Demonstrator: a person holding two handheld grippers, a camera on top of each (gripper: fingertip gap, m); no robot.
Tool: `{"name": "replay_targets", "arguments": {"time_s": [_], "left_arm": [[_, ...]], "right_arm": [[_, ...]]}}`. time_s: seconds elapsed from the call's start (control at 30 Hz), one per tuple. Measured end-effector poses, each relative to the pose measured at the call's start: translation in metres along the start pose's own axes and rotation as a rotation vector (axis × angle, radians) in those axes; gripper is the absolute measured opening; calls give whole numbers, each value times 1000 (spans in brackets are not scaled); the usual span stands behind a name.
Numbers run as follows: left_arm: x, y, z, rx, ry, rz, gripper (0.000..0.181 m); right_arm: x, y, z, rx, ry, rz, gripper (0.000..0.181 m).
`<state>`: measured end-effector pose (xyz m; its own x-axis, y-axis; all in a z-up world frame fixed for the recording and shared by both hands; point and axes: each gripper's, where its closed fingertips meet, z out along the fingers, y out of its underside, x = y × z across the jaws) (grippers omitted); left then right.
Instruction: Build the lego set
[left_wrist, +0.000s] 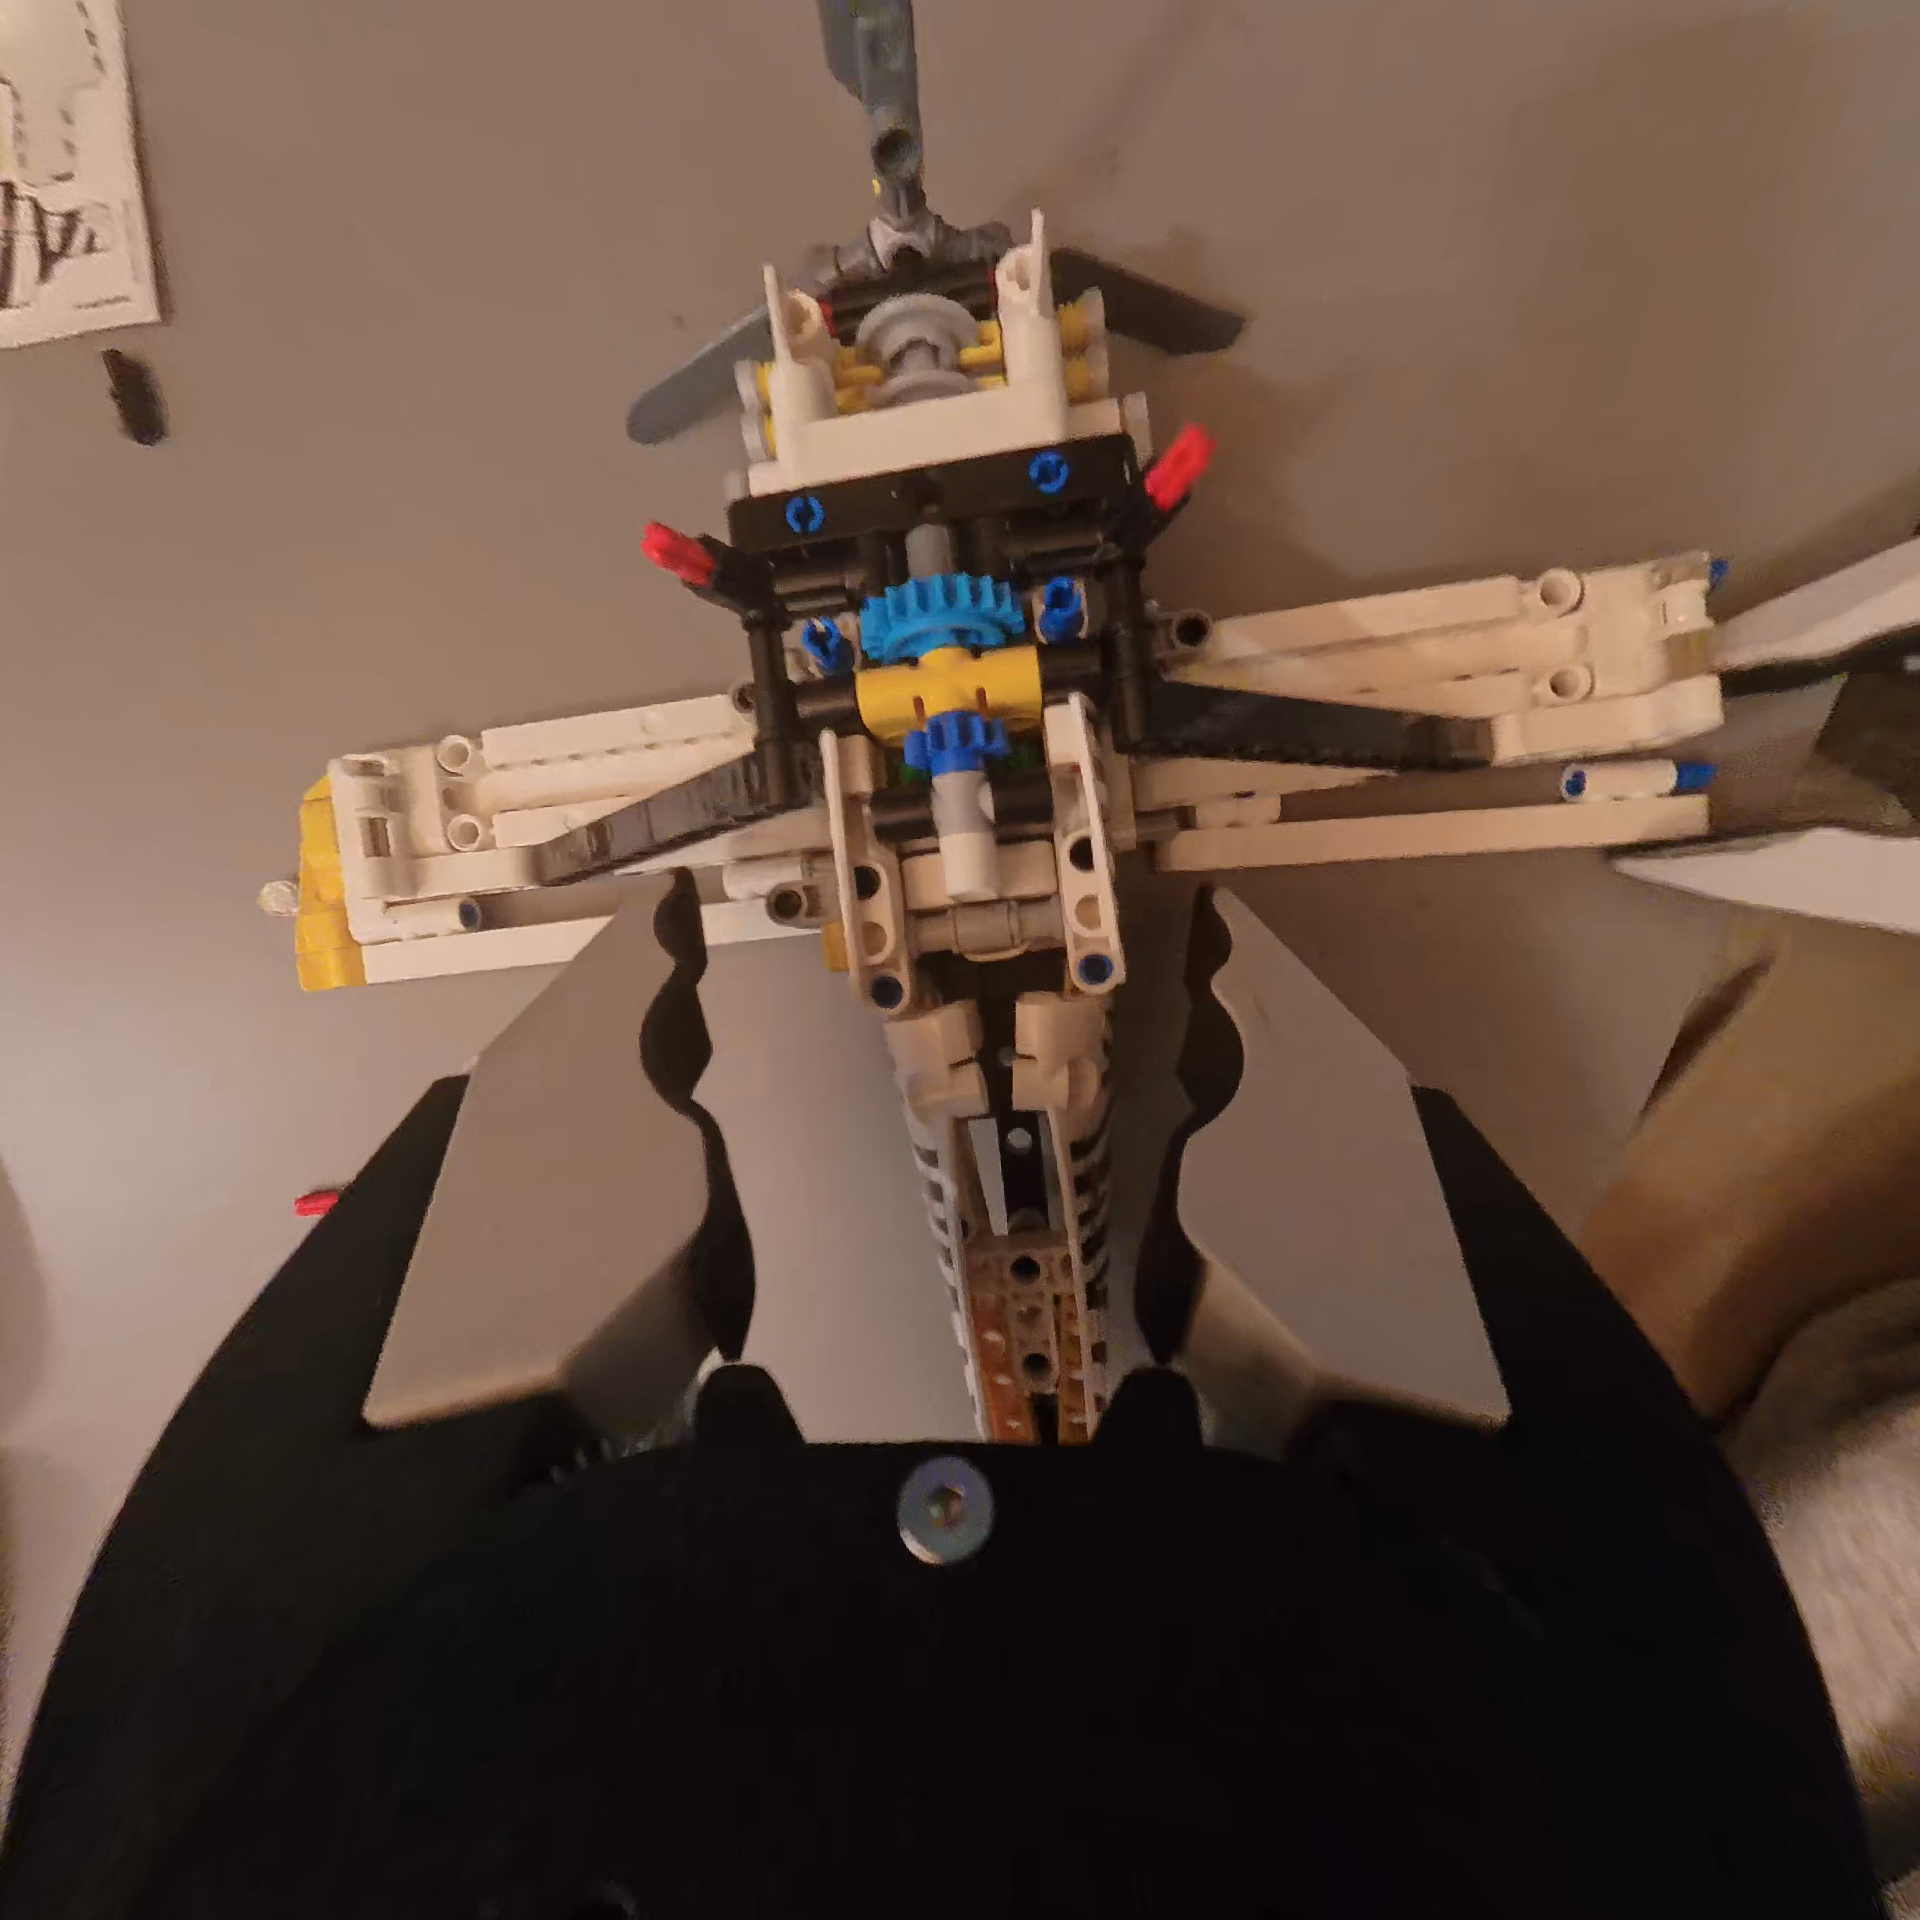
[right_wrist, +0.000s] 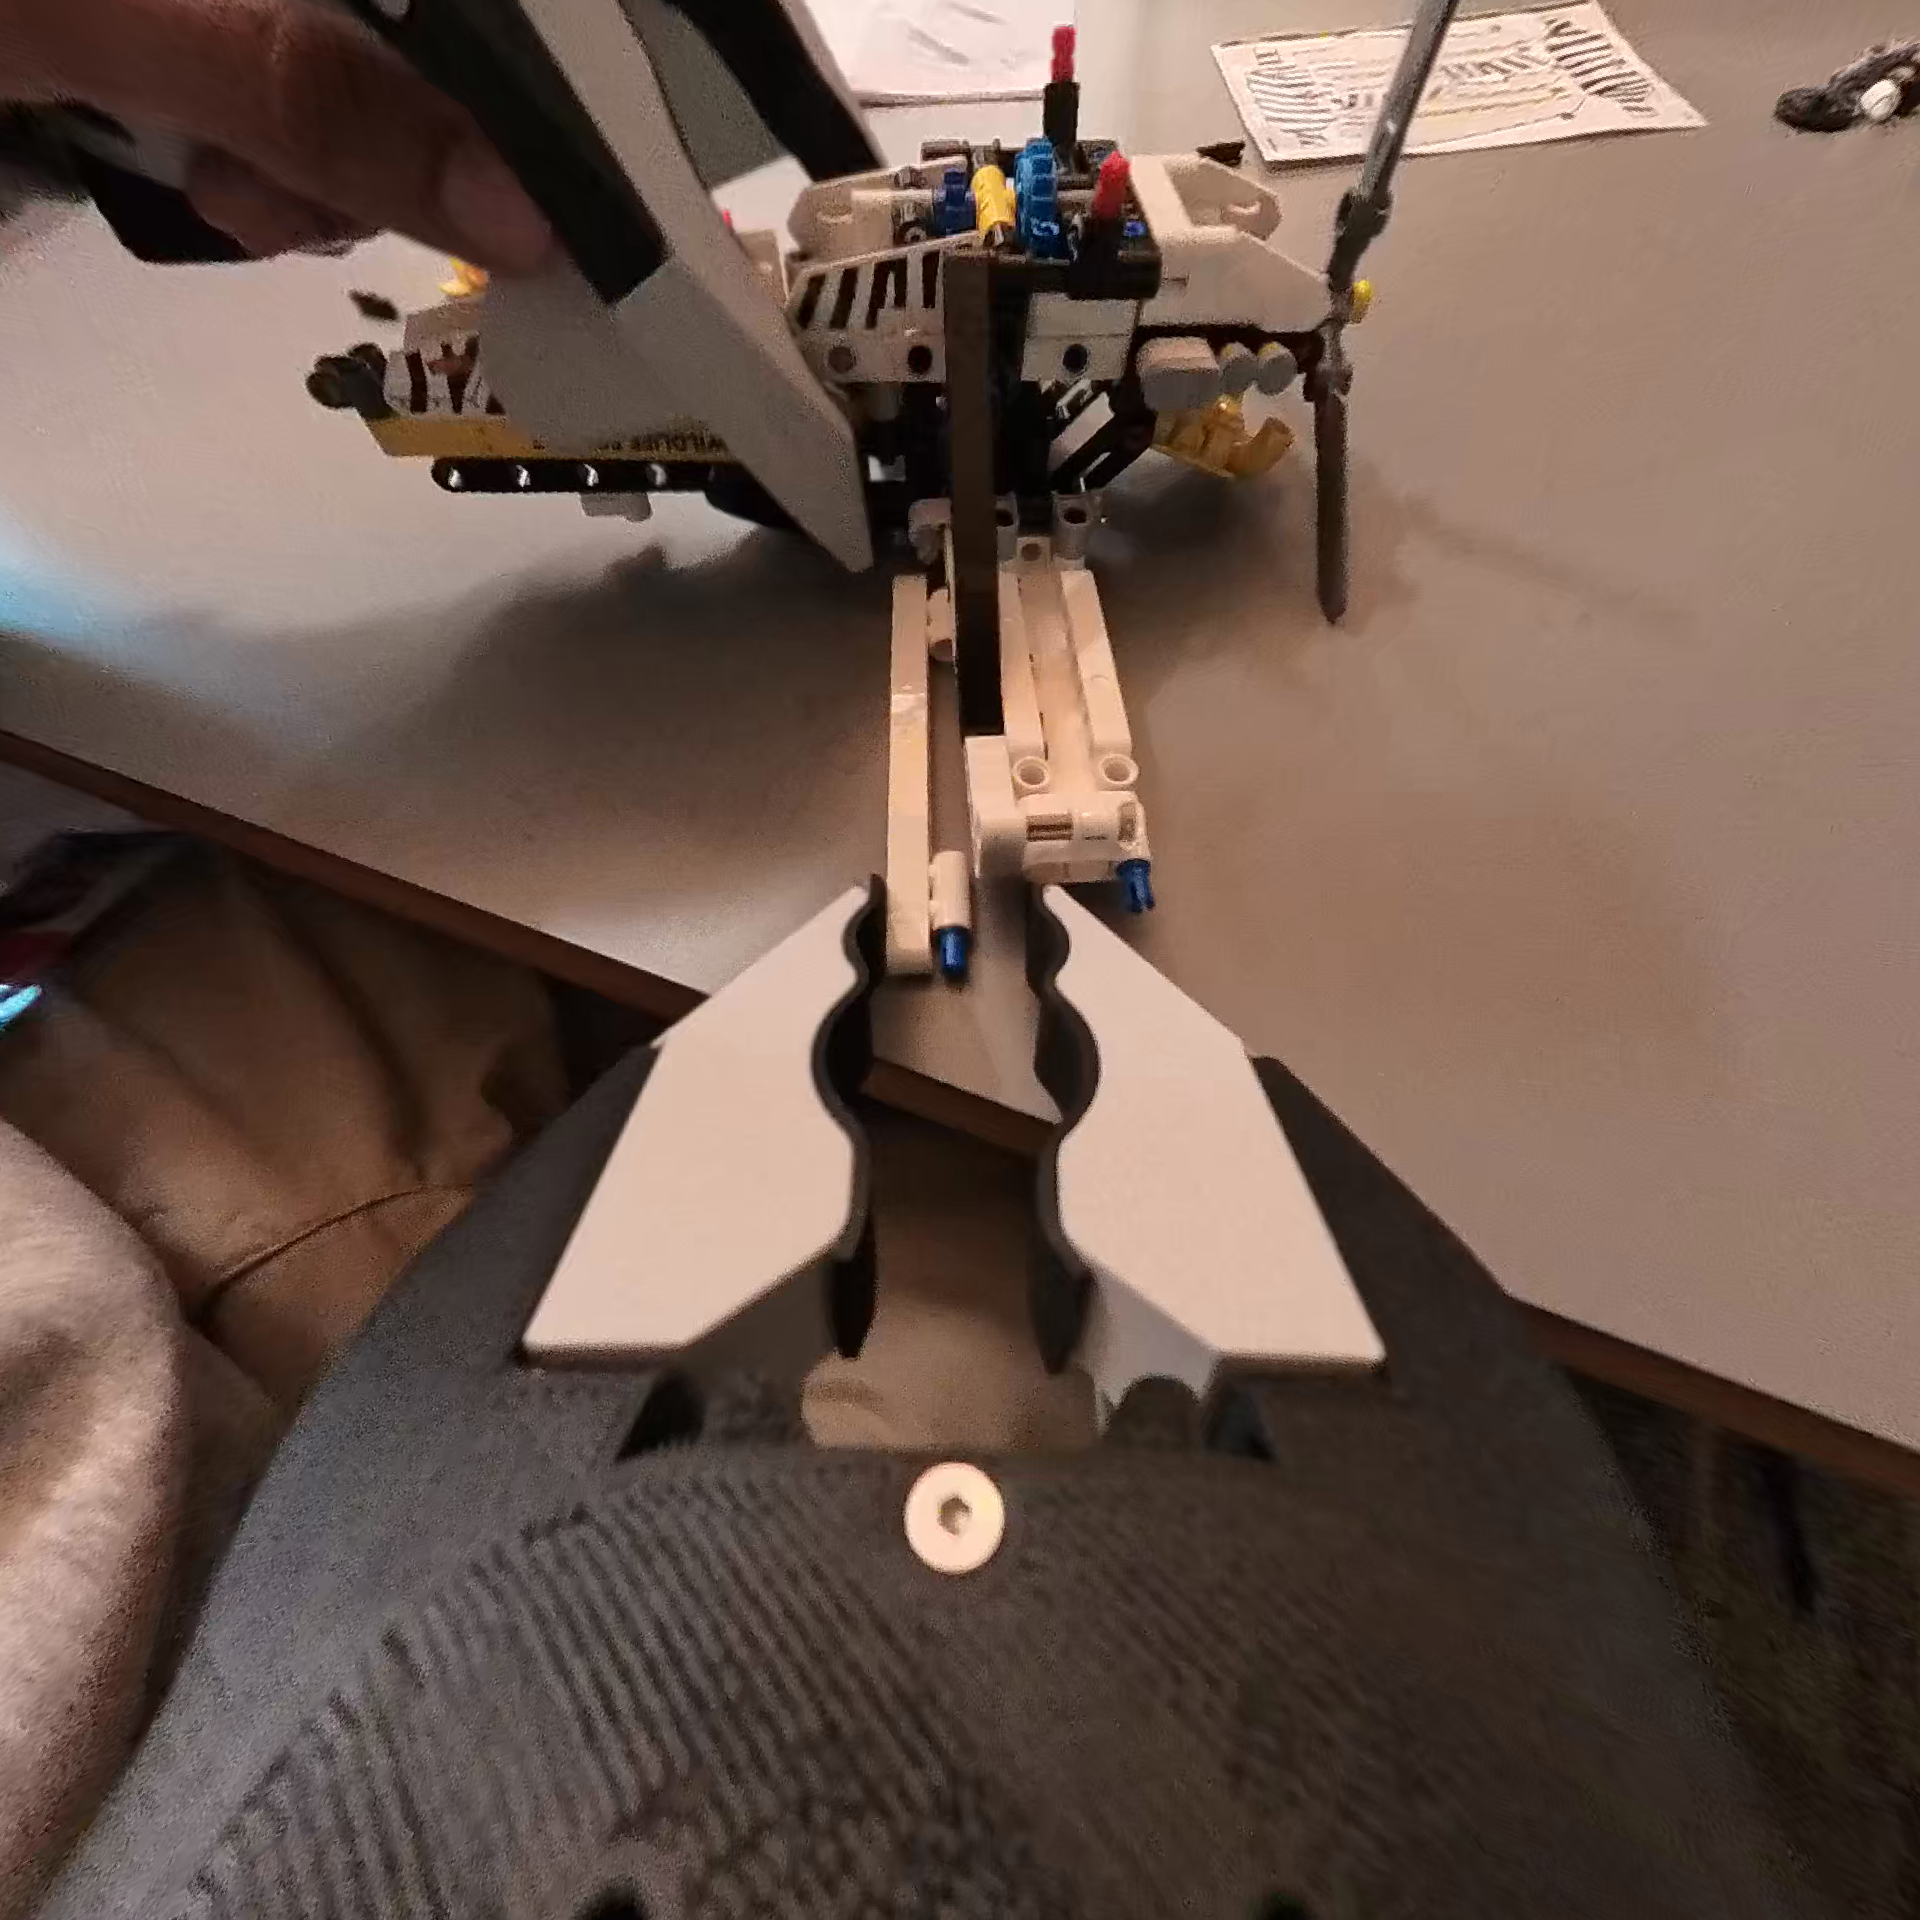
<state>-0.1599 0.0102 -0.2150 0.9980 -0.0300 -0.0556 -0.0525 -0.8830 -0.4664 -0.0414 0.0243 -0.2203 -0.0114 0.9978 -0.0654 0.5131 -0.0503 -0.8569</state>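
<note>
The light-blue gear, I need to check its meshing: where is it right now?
In the left wrist view the light-blue gear sits mid-fuselage on the plane model, just above a yellow block, beyond the left gripper.

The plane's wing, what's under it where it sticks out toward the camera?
Under the wing is bare grey table. Its tip hangs past the table edge, between the right gripper fingers. What lies below the body is hidden.
</note>
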Motion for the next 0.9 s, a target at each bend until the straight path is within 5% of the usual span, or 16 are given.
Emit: {"name": "replay_targets", "arguments": {"time_s": [0.9], "left_arm": [[-3,3,6,-17,29,-70,70]], "right_arm": [[-8,-2,-2,24,6,-61,14]]}}
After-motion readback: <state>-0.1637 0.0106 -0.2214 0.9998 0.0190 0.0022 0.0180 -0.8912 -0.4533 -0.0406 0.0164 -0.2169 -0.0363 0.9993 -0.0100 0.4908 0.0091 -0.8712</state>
